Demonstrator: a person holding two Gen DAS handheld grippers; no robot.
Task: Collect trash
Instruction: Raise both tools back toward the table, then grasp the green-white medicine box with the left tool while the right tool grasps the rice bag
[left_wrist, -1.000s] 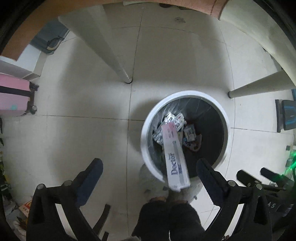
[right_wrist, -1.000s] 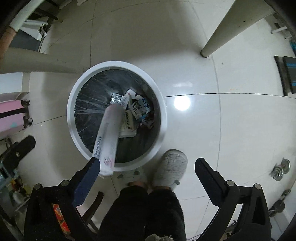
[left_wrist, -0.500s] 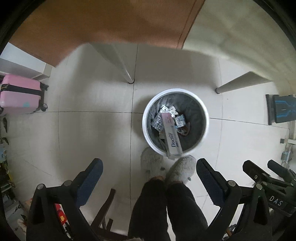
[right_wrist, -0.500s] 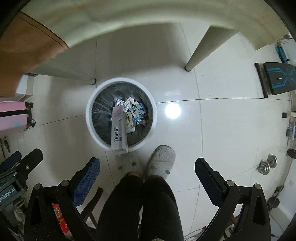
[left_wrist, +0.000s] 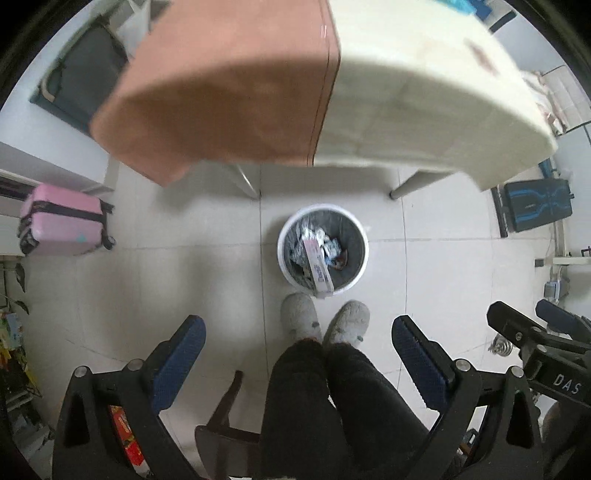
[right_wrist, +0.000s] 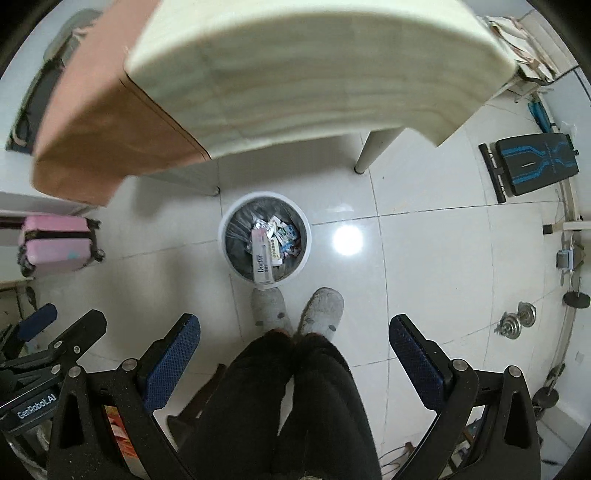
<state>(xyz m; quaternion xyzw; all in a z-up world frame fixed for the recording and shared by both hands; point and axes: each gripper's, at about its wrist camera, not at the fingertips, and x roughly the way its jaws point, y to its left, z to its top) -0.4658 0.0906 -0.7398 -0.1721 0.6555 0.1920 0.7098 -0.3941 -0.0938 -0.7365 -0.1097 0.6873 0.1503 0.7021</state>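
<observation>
A white round bin (left_wrist: 284, 242) (right_wrist: 221, 236) with a dark liner stands on the tiled floor below the table edge. Inside it lie several wrappers and a long white "Doctor" box (left_wrist: 318, 263) (right_wrist: 262, 258) that leans on the near rim. My left gripper (left_wrist: 295, 339) hangs high above the floor, open and empty. The right gripper (right_wrist: 294, 338) is likewise open with nothing between its blue pads. Each gripper shows at the edge of the other's view.
A person's dark trousers and grey slippers (left_wrist: 323, 319) (right_wrist: 297, 308) stand just in front of the bin. A table (left_wrist: 424, 96) with an orange cloth (left_wrist: 221, 85) looms above. A pink suitcase (left_wrist: 61, 225) is at left, a black-blue bench (right_wrist: 535, 162) and dumbbells (right_wrist: 517, 319) at right.
Both grippers have risen well away from the bin, which now looks much smaller. The table top has come into view. The box stays leaning in the bin.
</observation>
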